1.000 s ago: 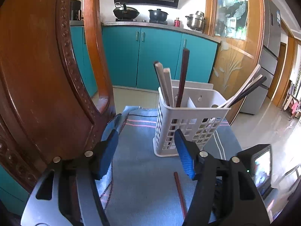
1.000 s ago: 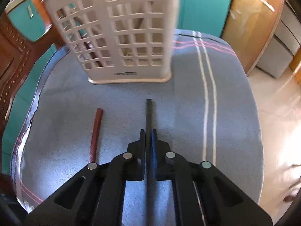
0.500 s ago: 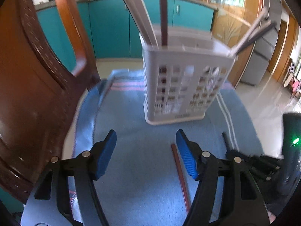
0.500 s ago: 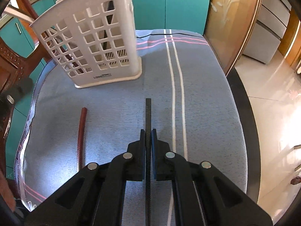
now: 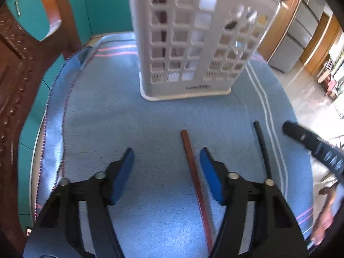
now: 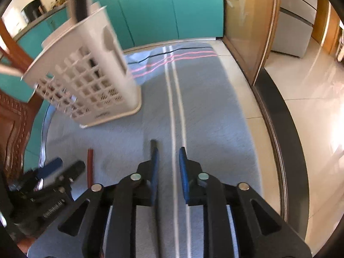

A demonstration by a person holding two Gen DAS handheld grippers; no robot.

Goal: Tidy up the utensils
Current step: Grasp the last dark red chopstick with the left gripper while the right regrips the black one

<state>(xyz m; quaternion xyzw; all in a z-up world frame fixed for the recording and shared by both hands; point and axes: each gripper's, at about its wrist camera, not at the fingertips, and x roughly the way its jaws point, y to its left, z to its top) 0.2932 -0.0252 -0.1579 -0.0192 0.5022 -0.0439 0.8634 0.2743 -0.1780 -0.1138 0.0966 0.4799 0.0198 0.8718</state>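
Note:
A red-brown chopstick (image 5: 193,172) lies on the blue cloth (image 5: 111,118), between the fingers of my left gripper (image 5: 166,150) and nearer the right pad. That gripper's jaws are closing, and the pads do not touch the chopstick. A black chopstick (image 5: 261,148) lies on the cloth to its right. My right gripper (image 6: 168,149) is opening, with only striped cloth in its gap. The black chopstick's tip (image 6: 153,145) shows just past its left finger. The white slotted utensil basket (image 5: 187,43) stands behind with several chopsticks inside.
A carved wooden chair (image 5: 21,86) stands close on the left. The table's dark rim (image 6: 279,139) runs along the right, with tiled floor beyond. Teal cabinets (image 6: 150,10) lie behind. In the right wrist view my left gripper (image 6: 58,167) sits by the red-brown chopstick (image 6: 90,167).
My right gripper has let go of the black chopstick, parted its jaws and shifted right. My left gripper has dropped and tilted down over the red-brown chopstick, its jaws narrower than before.

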